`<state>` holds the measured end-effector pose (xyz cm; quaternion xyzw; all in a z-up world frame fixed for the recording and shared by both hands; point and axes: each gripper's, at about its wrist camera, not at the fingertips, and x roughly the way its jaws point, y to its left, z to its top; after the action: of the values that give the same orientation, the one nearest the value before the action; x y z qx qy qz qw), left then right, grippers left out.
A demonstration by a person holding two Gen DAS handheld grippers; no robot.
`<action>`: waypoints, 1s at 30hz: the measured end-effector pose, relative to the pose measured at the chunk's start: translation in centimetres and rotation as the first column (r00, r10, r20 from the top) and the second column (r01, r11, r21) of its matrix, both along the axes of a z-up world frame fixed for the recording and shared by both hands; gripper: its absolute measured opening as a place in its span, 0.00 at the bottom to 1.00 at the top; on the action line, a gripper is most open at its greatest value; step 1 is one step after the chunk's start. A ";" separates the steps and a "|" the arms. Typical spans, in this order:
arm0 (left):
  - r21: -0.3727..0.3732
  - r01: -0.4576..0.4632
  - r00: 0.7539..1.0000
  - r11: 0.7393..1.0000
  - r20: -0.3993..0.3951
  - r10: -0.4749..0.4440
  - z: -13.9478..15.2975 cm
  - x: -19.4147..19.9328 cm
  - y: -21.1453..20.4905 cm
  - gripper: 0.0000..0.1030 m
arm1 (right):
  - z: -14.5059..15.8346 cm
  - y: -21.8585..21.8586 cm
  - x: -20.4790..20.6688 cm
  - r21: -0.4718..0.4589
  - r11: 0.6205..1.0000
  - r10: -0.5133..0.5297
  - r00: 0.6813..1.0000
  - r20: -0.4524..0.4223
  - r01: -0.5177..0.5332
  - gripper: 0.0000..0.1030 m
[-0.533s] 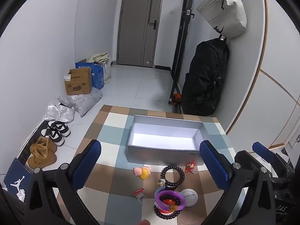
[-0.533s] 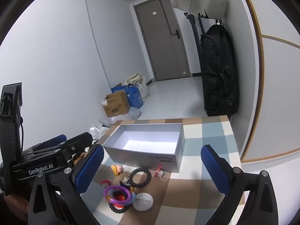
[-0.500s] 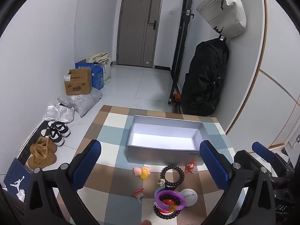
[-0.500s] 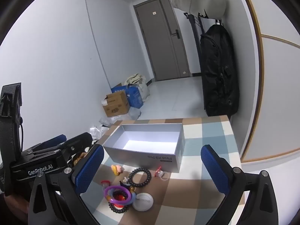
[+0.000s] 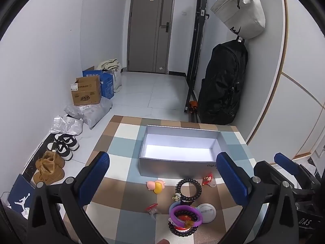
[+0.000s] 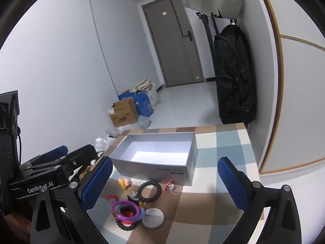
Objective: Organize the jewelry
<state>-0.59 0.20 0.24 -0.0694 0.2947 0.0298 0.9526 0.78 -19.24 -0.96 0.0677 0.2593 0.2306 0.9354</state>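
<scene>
An open grey box (image 5: 178,162) (image 6: 158,168), empty inside, stands on a checked table. In front of it lie a black bead bracelet (image 5: 189,189) (image 6: 149,191), a purple ring (image 5: 185,215) (image 6: 126,209) on a pile with another black bead bracelet, a white round badge (image 5: 206,213) (image 6: 152,217), a pink-and-yellow toy clip (image 5: 156,185) (image 6: 124,183) and small red charms (image 5: 207,180) (image 6: 169,184). My left gripper (image 5: 162,179) is open and empty above the trinkets. My right gripper (image 6: 164,183) is open and empty, to the right of the left one.
The checked table (image 5: 119,162) ends at the left, with shoes (image 5: 65,144) and cardboard boxes (image 5: 86,93) on the floor beyond. A black bag (image 5: 221,85) and a white bag (image 5: 239,10) hang at the right wall. A grey door (image 5: 150,28) is at the back.
</scene>
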 end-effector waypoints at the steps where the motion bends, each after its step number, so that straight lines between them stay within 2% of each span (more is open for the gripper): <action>1: -0.001 -0.001 1.000 1.000 0.000 0.001 0.0 0.0 0.2 0.99 | 0.0 0.0 0.0 0.001 1.000 0.000 1.000 -0.003 0.000 1.00; 17: -0.018 -0.014 1.000 1.000 -0.003 0.014 -0.6 -0.4 1.6 0.99 | 0.1 0.0 -0.2 -0.005 1.000 -0.005 1.000 0.004 0.005 1.00; 19: -0.011 -0.018 1.000 1.000 -0.009 0.018 0.0 0.2 0.2 0.99 | 0.1 -0.1 -0.2 -0.004 1.000 -0.007 1.000 0.004 0.007 1.00; 30: -0.024 -0.010 1.000 1.000 -0.017 0.010 -0.1 0.4 0.3 0.99 | 0.0 -0.2 0.0 -0.001 1.000 -0.008 1.000 -0.006 0.008 1.00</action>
<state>-0.16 0.47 0.13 -0.0822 0.3028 0.0315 0.9490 0.76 -19.42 -0.96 0.0689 0.2622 0.2264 0.9356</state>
